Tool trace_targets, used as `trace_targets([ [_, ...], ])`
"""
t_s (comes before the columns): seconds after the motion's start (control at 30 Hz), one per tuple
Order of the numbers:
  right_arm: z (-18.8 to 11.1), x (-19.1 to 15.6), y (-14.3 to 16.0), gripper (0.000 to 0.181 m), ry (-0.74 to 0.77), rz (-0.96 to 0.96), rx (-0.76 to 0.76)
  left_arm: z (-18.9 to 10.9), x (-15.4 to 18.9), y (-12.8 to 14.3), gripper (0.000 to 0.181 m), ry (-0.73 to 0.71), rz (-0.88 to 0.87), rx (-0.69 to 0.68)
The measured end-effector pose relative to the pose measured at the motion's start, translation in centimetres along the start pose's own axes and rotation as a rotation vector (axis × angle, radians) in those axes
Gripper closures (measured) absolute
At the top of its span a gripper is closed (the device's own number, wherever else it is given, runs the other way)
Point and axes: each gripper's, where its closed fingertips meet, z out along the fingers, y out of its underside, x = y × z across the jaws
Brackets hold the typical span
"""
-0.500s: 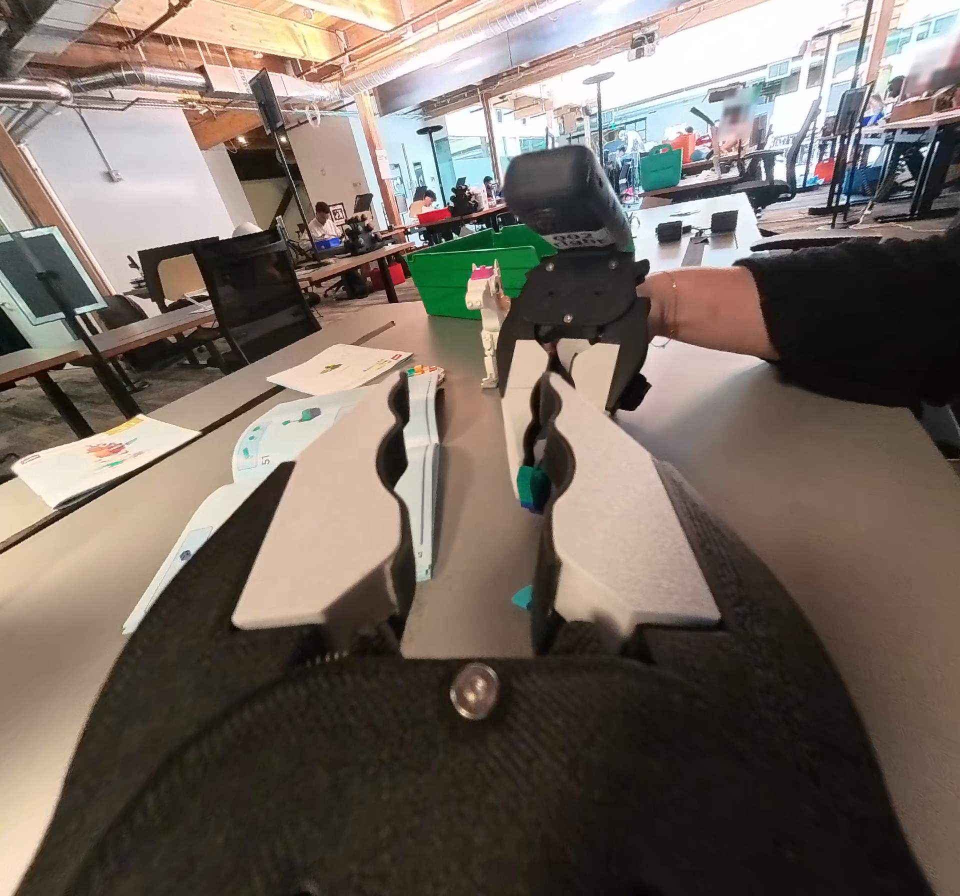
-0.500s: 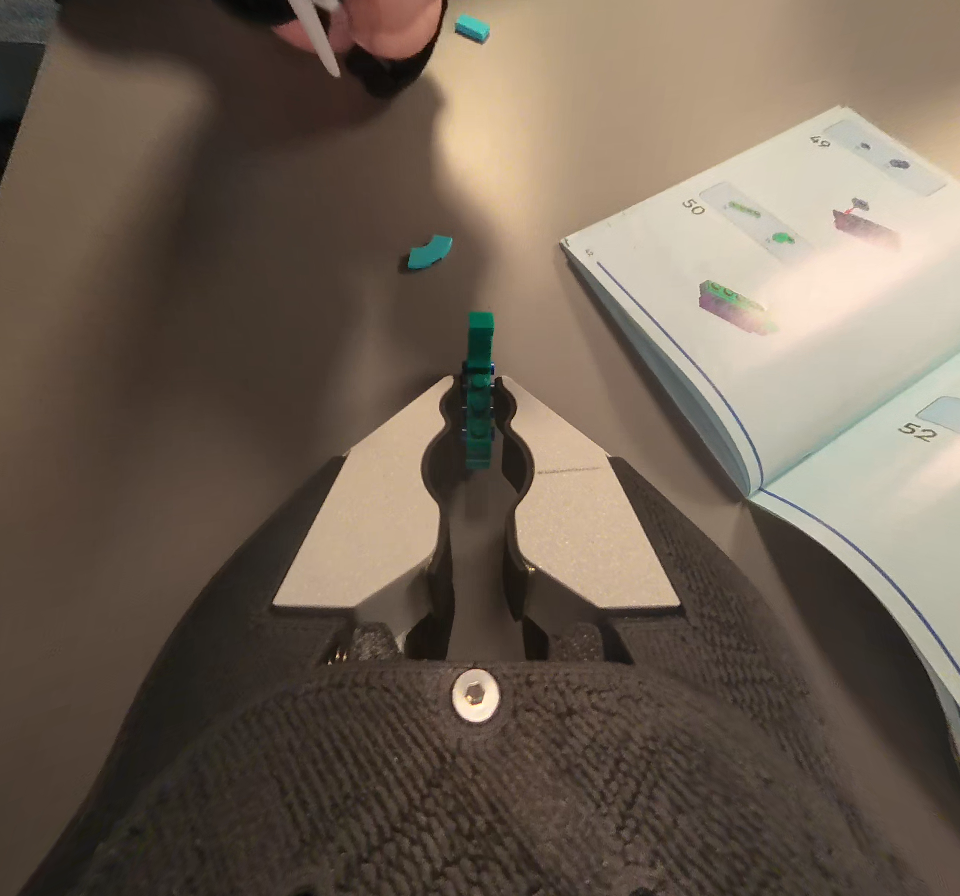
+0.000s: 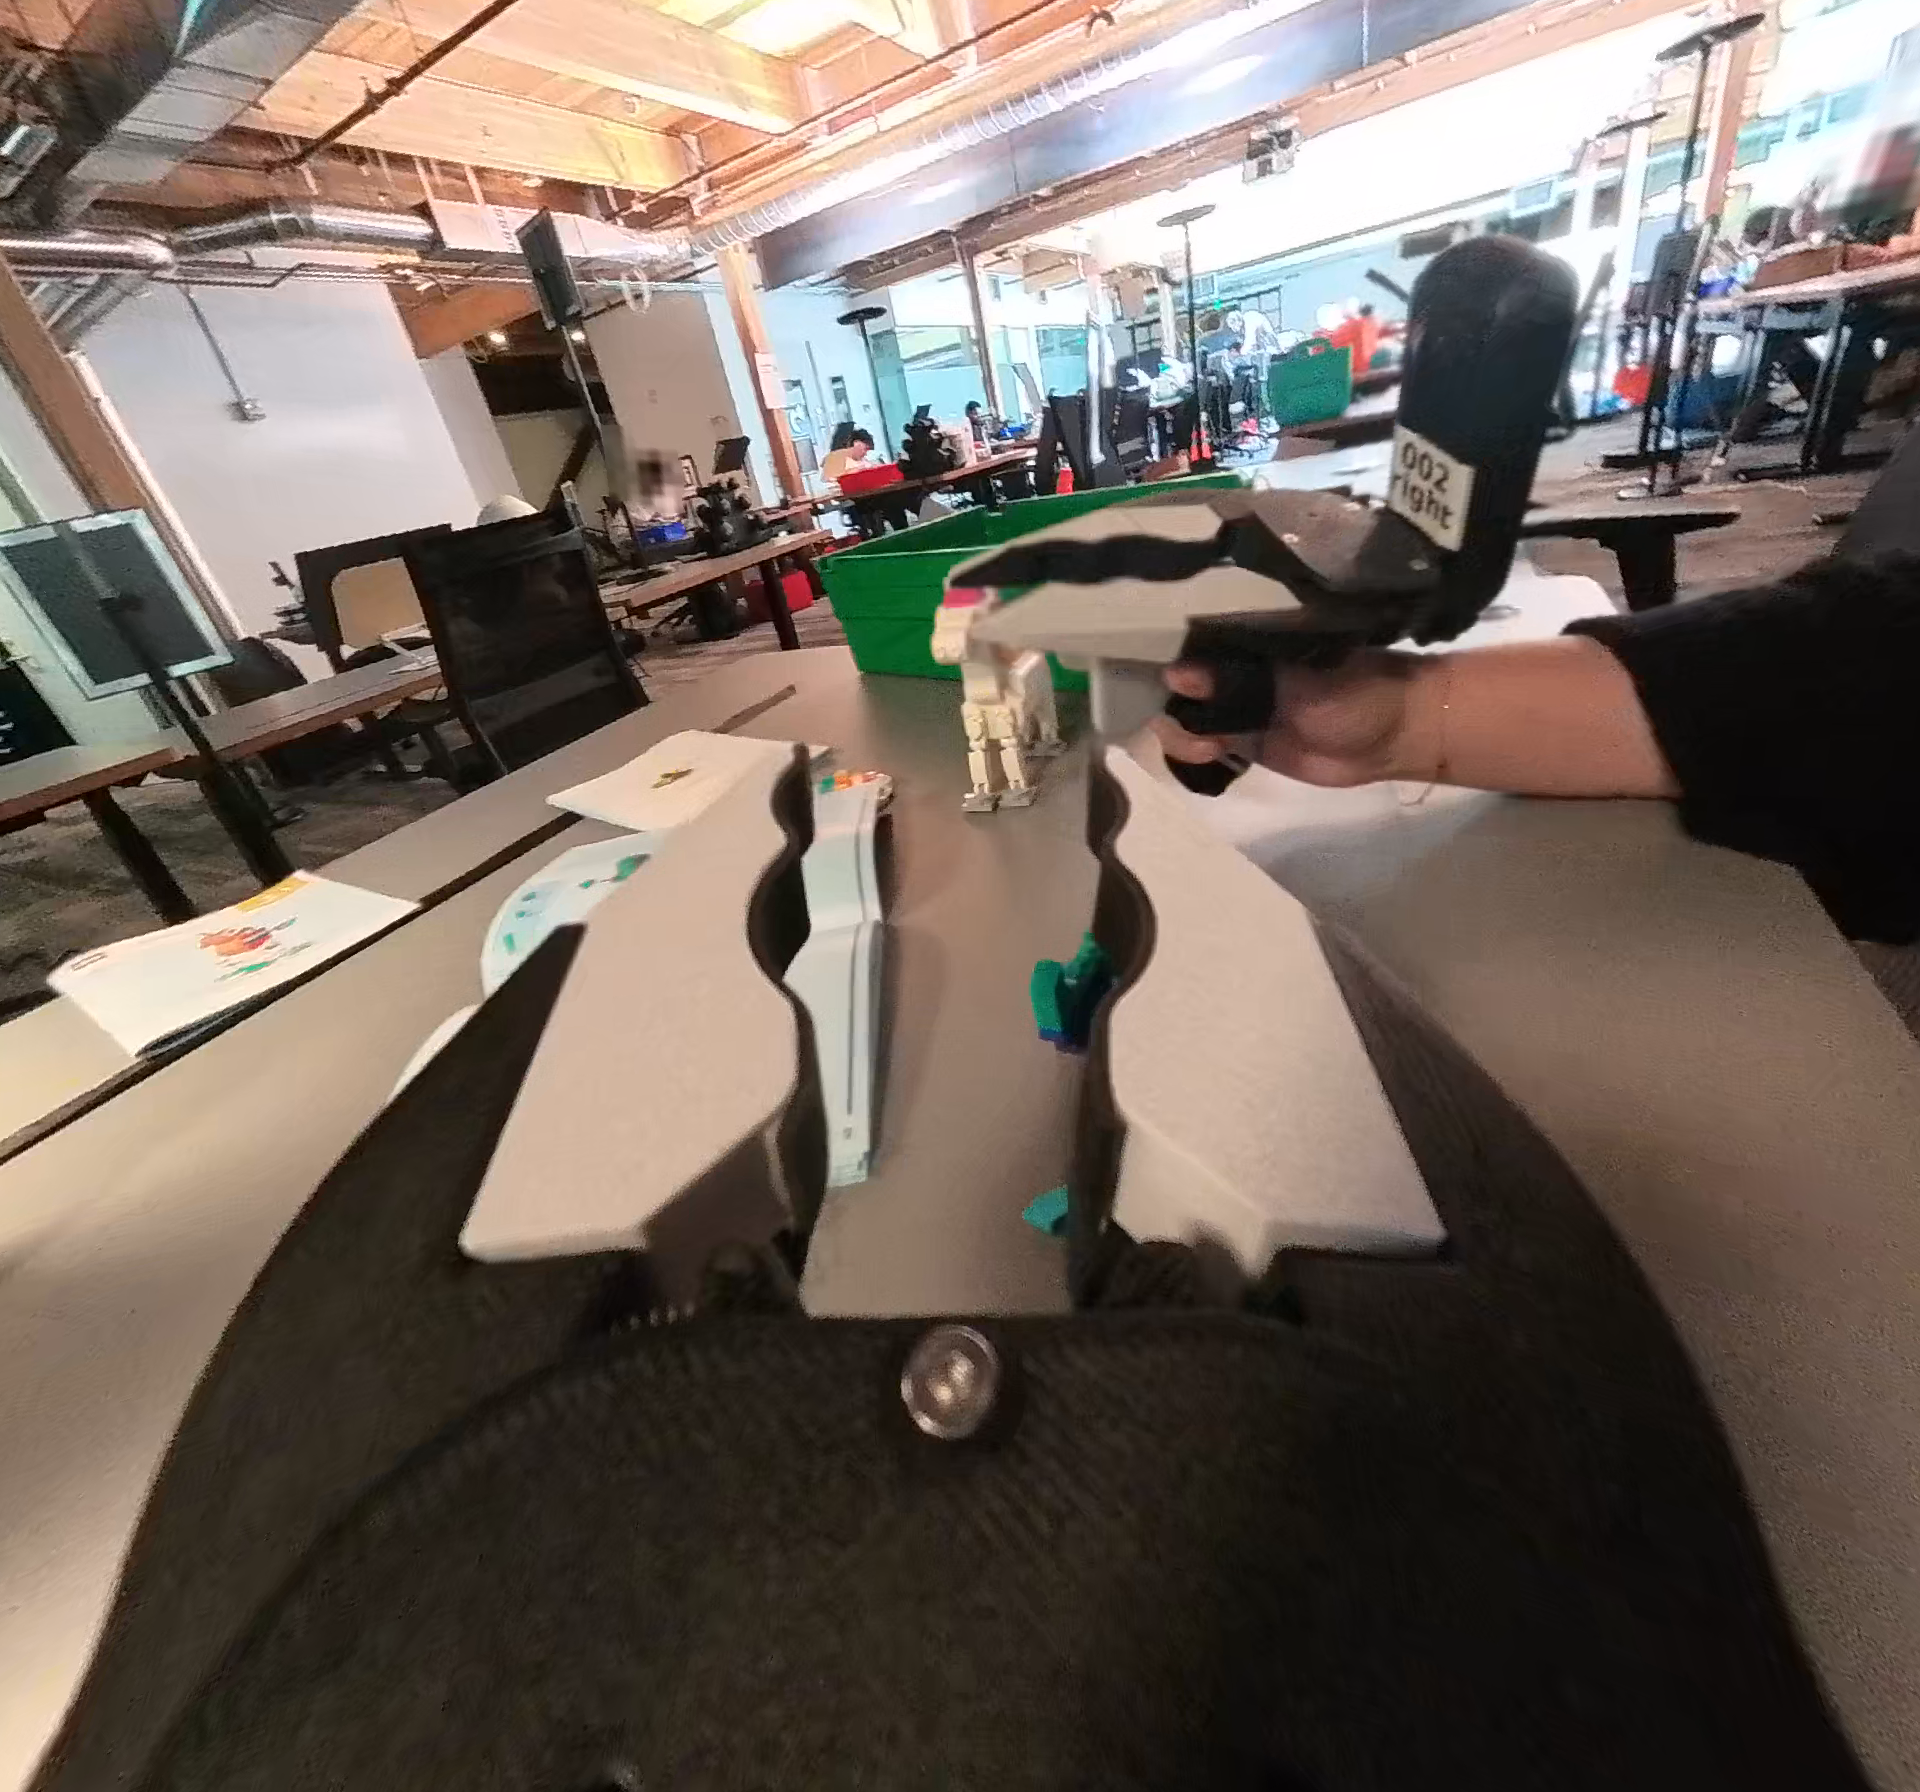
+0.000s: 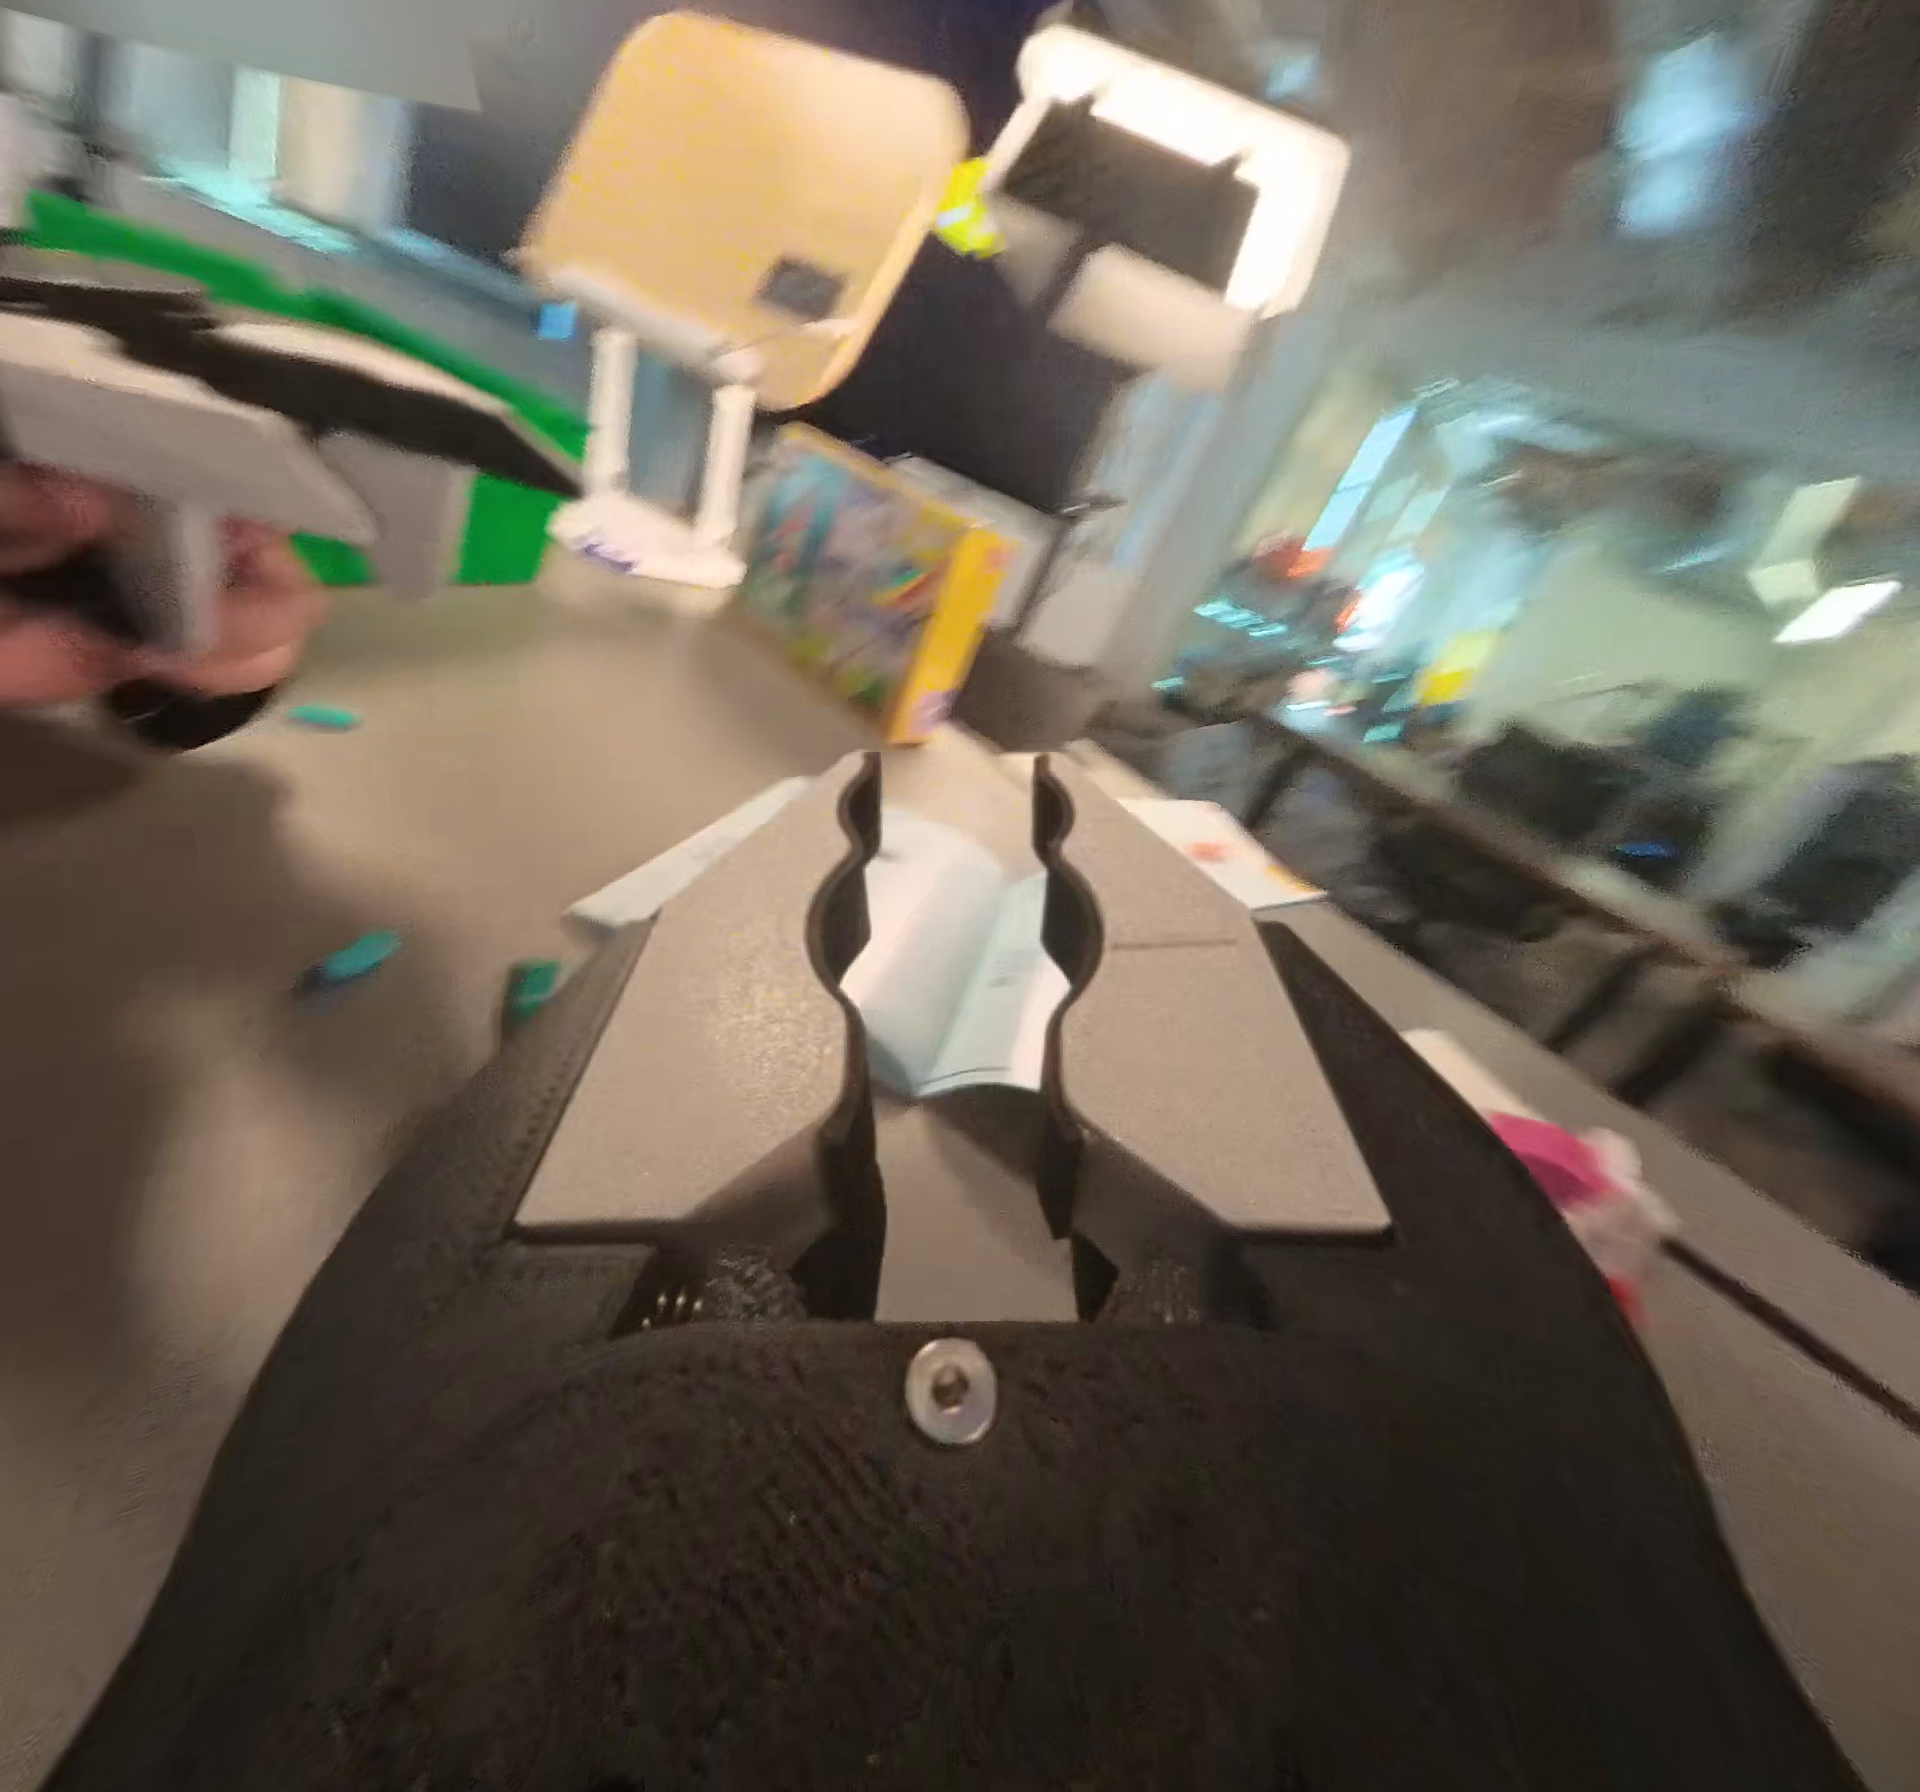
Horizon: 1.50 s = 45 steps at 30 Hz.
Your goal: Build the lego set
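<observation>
An open instruction booklet [image 3: 847, 963] lies on the grey table [image 3: 1558, 1067] at left. The left gripper [image 3: 940, 797], jaws wide, holds nothing; a dark green lego assembly [image 3: 1065, 989] stands beside its right finger. Farther right, a white lego figure [image 3: 1003, 714] stands under the right gripper [image 4: 956, 766], also parted and empty.
</observation>
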Motion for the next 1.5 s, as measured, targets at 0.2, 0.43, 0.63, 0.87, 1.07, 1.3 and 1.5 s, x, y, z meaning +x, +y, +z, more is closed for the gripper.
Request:
trace_targets([
  [0.2,-1.2,0.7,1.3,0.174,0.260,-0.179,-0.108,0.5,2.3,0.8,0.131,0.094,0.052,-0.041],
  [0.43,-2.6,1.7,1.3,0.180,0.382,-0.251,-0.167,1.0,2.8,1.8,0.131,0.081,0.170,-0.082],
  [0.63,-1.8,1.3,-0.2,0.181,0.348,-0.320,-0.095,0.5,5.8,0.6,0.137,0.172,0.291,-0.059],
  [0.87,-3.5,1.1,-3.8,0.181,0.389,-0.414,0.013,-4.6,5.6,-8.3,0.139,-0.037,0.233,0.143],
  [1.07,-4.2,0.8,-5.9,0.181,0.398,-0.430,0.088,-16.4,-1.1,-15.3,0.140,-0.522,0.234,0.190],
  [1.3,-5.2,1.6,-7.0,0.181,0.464,-0.456,0.107,-25.6,-10.2,-10.6,0.136,-0.865,0.190,-0.233],
  [1.5,-6.5,3.4,-7.1,0.181,0.523,-0.347,0.121,-27.5,-12.9,-5.9,0.133,-0.863,0.033,-0.396],
])
